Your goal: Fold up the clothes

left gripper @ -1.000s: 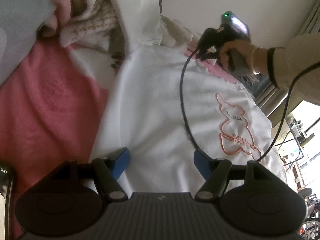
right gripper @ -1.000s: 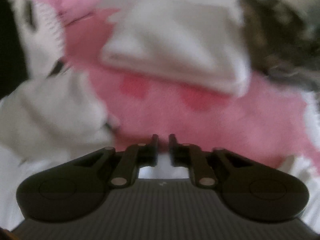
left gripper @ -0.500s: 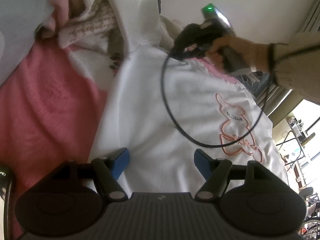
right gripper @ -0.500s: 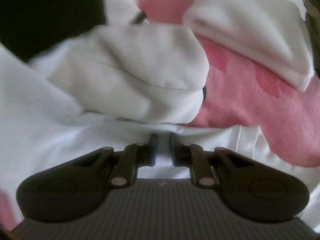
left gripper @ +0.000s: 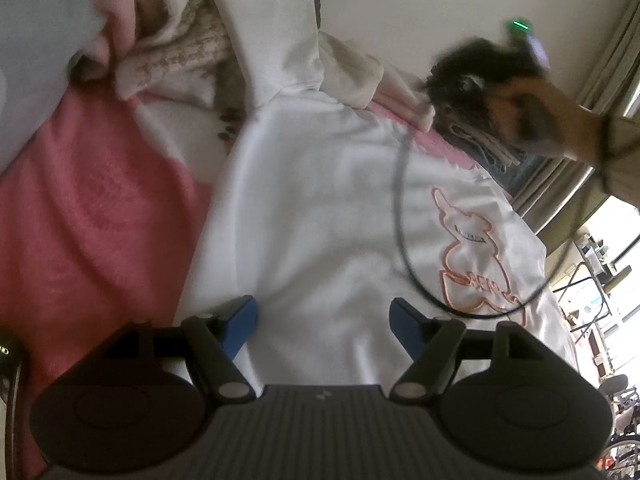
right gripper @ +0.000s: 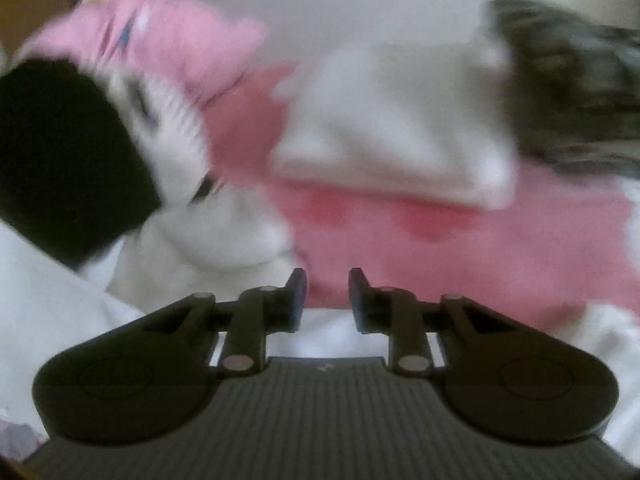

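One pink blanket (left gripper: 80, 216) covers the bed and carries every garment in view. On it lies the white sweatshirt (left gripper: 320, 220), spread flat, with its orange outline print (left gripper: 476, 256) toward the right side in the left wrist view. A pile of unsorted clothes (left gripper: 176, 52) sits beyond the sweatshirt's far edge, against the wall. In the right wrist view, which is blurred, a folded white garment (right gripper: 400, 136) rests on the blanket, well apart from the claw, with a grey patterned item (right gripper: 576, 104) beside it.

Left claw (left gripper: 322, 320): spread wide over the near part of the sweatshirt, blue pads (left gripper: 240, 322) clear of the fabric between them; nothing is pinched.

Right claw (right gripper: 327, 300): narrowly parted, jaws just having opened, with nothing between the pads. In the left wrist view the person's right hand (left gripper: 532, 112) carries it above the sweatshirt's far right corner, a black cable (left gripper: 404, 240) hanging across the cloth.
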A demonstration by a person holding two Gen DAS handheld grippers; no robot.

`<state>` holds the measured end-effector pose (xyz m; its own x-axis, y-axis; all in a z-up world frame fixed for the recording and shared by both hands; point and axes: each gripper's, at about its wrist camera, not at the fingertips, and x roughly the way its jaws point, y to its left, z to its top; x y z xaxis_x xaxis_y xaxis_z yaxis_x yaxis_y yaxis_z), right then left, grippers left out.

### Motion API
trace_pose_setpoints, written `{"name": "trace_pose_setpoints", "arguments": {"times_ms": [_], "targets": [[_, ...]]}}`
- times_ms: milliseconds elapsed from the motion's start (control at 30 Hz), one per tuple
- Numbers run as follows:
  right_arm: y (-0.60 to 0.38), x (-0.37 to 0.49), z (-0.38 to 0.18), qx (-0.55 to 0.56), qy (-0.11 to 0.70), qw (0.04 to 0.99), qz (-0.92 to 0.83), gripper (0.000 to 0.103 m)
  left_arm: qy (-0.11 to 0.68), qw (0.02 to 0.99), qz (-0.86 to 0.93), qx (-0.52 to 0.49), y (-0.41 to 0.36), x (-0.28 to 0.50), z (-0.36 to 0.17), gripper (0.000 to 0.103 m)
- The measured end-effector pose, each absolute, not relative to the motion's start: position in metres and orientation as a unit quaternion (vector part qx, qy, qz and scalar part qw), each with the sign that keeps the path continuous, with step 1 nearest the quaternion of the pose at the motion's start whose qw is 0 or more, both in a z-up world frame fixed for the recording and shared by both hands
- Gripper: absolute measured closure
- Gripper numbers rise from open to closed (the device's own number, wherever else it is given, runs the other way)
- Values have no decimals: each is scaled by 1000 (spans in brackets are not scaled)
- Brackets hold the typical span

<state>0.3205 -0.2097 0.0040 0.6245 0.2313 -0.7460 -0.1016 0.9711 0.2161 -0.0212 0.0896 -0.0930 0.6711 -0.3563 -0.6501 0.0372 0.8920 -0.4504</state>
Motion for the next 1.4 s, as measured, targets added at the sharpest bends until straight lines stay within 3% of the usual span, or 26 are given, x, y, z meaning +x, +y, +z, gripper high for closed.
{"name": "trace_pose_setpoints", "arguments": {"times_ms": [267,667,867,1100,1167,1400], "targets": [[-284,274,-2,85,499,860,66,79,386,896,-106,-193,87,-23,-92,28],[-194,308,-76,19,498,858,121,80,385,902,-93,-169,80,-29,-91,26],[-186,334,-56,35,457,885,84,78,384,903,-91,-171,80,-31,-91,26],[-154,302,-62,22,554,803,217,77,383,903,-92,-171,79,-31,-92,25],[-142,309,-73,9,540,816,205,78,382,904,-90,-166,77,-31,-92,25],[-158,351,-59,136,449,877,108,77,381,906,-88,-165,76,-32,-92,25]]}}
